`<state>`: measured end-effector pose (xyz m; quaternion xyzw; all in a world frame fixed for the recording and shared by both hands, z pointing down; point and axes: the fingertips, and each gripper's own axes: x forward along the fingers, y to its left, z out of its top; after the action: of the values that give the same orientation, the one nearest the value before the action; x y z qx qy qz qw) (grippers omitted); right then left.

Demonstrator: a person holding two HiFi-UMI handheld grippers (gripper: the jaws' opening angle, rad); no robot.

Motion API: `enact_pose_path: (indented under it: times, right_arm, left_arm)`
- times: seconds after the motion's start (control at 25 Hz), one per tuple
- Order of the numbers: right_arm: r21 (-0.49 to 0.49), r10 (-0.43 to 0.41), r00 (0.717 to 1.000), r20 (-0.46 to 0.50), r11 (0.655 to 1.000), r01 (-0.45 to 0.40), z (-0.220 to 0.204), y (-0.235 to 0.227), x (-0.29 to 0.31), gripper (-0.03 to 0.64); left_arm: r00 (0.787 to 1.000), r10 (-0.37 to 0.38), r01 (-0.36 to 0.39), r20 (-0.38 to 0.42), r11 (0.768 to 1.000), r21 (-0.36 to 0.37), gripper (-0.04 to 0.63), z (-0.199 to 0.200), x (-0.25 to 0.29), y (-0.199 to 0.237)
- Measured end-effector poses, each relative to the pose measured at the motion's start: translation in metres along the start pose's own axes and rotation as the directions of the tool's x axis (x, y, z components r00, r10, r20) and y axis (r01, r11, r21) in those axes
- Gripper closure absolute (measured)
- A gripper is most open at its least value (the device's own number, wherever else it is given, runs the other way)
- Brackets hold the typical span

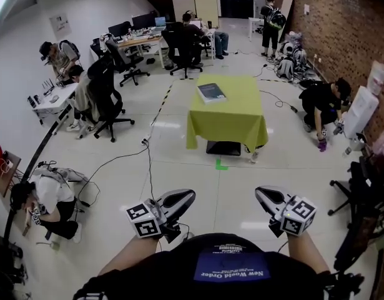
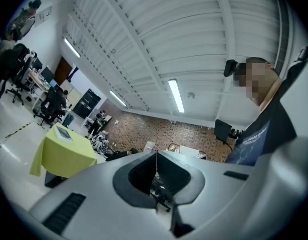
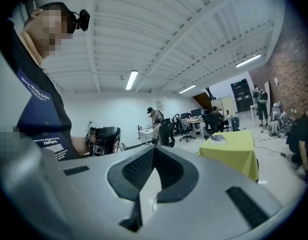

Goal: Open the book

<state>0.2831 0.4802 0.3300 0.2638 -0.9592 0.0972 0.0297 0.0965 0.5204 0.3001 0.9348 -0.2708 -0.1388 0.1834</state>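
Pale floor [image 1: 179, 149], open office. Far left: desks [image 1: 135, 41] with seated people [image 1: 85, 92]. Centre: table [image 1: 232, 120] under yellow-green cloth, closed book [image 1: 211, 92] on its far left corner, well apart from both grippers. Right: brick wall [image 1: 341, 30]. Left gripper [image 1: 189, 196] and right gripper [image 1: 260, 194], near edge: jaws pressed together, empty. Only the gripper views show the ribbed ceiling [image 2: 194, 34] and strip lights [image 2: 176, 95]

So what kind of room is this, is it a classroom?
More likely a big open office or workshop. There are desks with computer monitors, and people sit working on rolling office chairs. In the middle stands a table under a yellow-green cloth, with a book on it.
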Motion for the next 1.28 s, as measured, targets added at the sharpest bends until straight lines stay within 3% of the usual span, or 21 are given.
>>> enact_pose_path:
  times: [0.32, 0.52, 0.76, 1.04, 1.28]
  right_arm:
    - [-0.032, -0.117, 0.993, 0.027, 0.993, 0.117, 0.05, -0.027, 0.1, 0.631]
    - [0.014, -0.167, 0.985, 0.054, 0.986, 0.166, 0.058, -0.046, 0.167, 0.632]
    - [0.036, -0.177, 0.984, 0.021, 0.984, 0.176, 0.054, -0.081, 0.216, 0.632]
    - [0.057, -0.128, 0.992, 0.018, 0.99, 0.127, 0.062, -0.173, 0.246, 0.63]
    - [0.004, -0.029, 0.999, -0.021, 1.0, 0.029, 0.086, -0.292, 0.264, 0.63]
  left_arm:
    - [0.993, -0.115, 0.115, -0.007, 0.993, 0.012, 0.589, 0.071, -0.01, 0.111]
    - [0.992, -0.124, 0.124, -0.036, 0.992, 0.019, 0.589, 0.103, -0.031, 0.187]
    - [0.991, -0.131, 0.13, -0.018, 0.991, -0.017, 0.589, 0.119, -0.021, 0.251]
    - [0.996, -0.082, 0.081, -0.04, 0.996, -0.028, 0.589, 0.117, 0.042, 0.309]
    - [1.0, -0.016, 0.016, 0.016, 1.0, -0.01, 0.589, 0.135, 0.15, 0.356]
